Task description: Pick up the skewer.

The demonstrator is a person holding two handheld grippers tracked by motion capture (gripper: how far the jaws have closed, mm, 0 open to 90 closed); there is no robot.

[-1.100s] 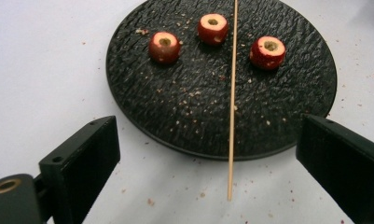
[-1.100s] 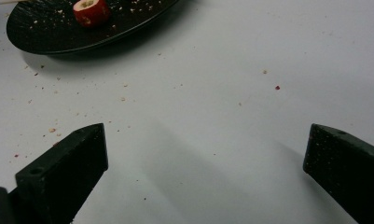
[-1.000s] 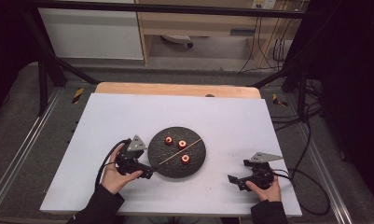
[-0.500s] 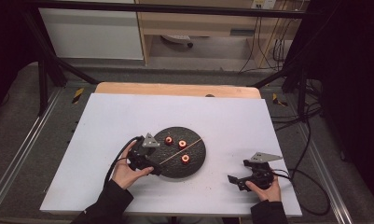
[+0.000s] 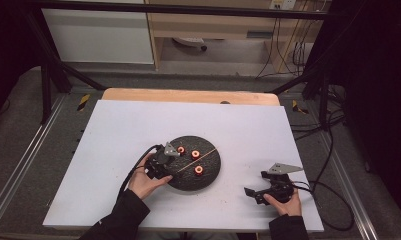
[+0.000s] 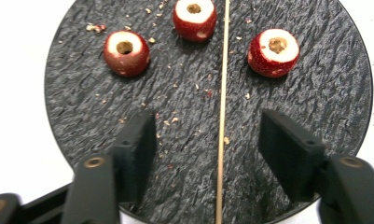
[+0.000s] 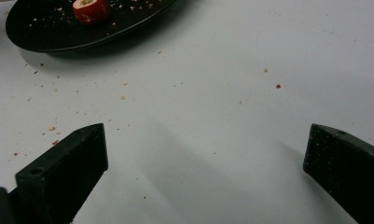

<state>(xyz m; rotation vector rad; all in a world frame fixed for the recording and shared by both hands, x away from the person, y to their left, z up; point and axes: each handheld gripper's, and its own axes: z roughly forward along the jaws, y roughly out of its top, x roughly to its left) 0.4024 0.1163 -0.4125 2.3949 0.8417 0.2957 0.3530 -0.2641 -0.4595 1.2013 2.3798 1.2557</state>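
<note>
- Slate-dark round plate [image 5: 208, 172] holds 3 cored red fruit pieces [image 6: 194, 19] and 1 loose wooden skewer [image 6: 222, 116]; nothing threaded yet.
- Left gripper [image 6: 208, 149] straddles the skewer, jaws just narrowing, not pinching.
- Right gripper [image 5: 258, 192] rests wide apart on the white table [image 5: 138, 125].

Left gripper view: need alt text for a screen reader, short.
A thin wooden skewer lies lengthwise between the left tool's two black jaws, which have just been closing and do not yet touch it, over a round black slate plate. Beyond the jaws, three cored red fruits sit on the plate, two on one side of the skewer, one on the other.
</note>
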